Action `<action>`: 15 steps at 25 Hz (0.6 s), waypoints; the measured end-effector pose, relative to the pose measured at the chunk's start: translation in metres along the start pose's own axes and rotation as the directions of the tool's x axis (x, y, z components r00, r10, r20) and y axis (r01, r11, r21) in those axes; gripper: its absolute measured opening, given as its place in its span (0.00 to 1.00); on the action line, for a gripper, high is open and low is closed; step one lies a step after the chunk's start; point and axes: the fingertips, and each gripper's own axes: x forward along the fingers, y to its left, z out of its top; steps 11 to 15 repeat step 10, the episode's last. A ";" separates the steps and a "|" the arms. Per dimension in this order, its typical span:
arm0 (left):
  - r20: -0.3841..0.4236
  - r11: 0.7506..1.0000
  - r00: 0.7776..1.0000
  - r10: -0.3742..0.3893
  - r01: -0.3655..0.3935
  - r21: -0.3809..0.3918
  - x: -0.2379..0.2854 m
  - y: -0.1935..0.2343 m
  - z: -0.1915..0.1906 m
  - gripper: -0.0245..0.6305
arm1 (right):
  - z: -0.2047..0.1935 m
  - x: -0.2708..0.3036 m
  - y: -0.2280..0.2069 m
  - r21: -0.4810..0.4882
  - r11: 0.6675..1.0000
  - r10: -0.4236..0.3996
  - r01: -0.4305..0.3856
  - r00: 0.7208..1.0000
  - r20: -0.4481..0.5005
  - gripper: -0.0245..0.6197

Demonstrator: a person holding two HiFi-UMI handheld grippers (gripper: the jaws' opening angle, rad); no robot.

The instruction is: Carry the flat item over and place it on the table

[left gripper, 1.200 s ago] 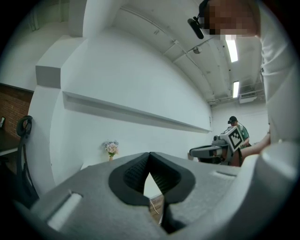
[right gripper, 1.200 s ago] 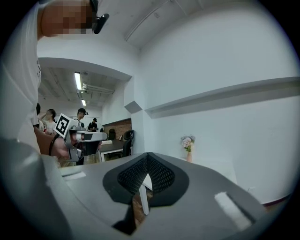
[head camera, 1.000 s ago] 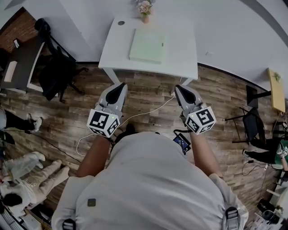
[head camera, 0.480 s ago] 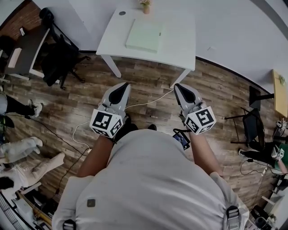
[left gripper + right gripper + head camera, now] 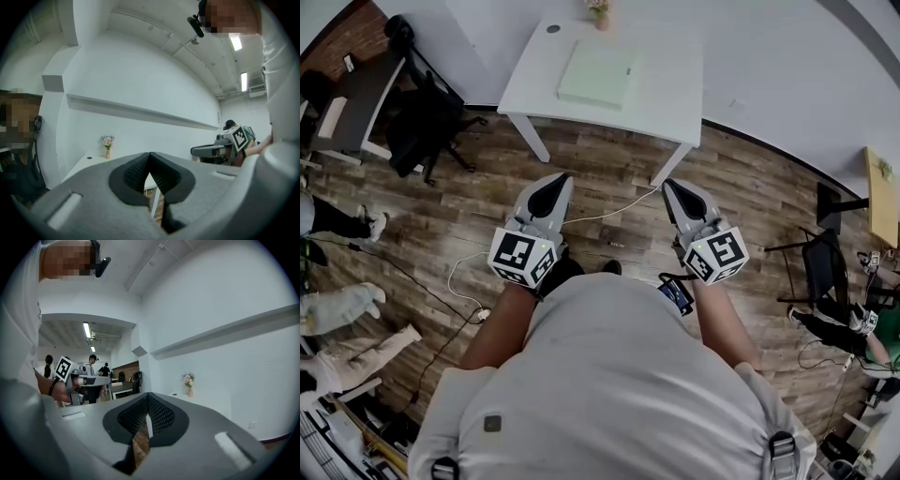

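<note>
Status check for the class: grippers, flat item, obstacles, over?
Left gripper, right gripper: shut, empty. Pale green flat panel lying on white table, untouched. White cable across wooden floor ahead.

A small vase of flowers (image 5: 600,11) stands far ahead, roughly midway between the lines of the left tongs (image 5: 555,178) and the right tongs (image 5: 670,186). A white cable (image 5: 609,214) trails over the wooden floor (image 5: 609,159) between them. Ahead and left of the left tongs, a black office chair (image 5: 417,127) sits beside a dark desk (image 5: 347,108). Right of the right tongs stands another black chair (image 5: 825,262).
</note>
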 end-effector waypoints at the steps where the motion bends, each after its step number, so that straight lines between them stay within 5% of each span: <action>1: -0.002 1.000 1.000 0.003 -0.003 0.000 0.001 0.000 0.000 0.04 | 0.000 -0.001 -0.001 0.001 1.000 -0.004 0.004 1.000 0.002 0.05; 15: 0.000 1.000 1.000 -0.002 0.002 0.000 0.005 -0.010 -0.003 0.04 | 0.000 -0.010 -0.007 -0.005 1.000 -0.017 0.017 1.000 0.011 0.05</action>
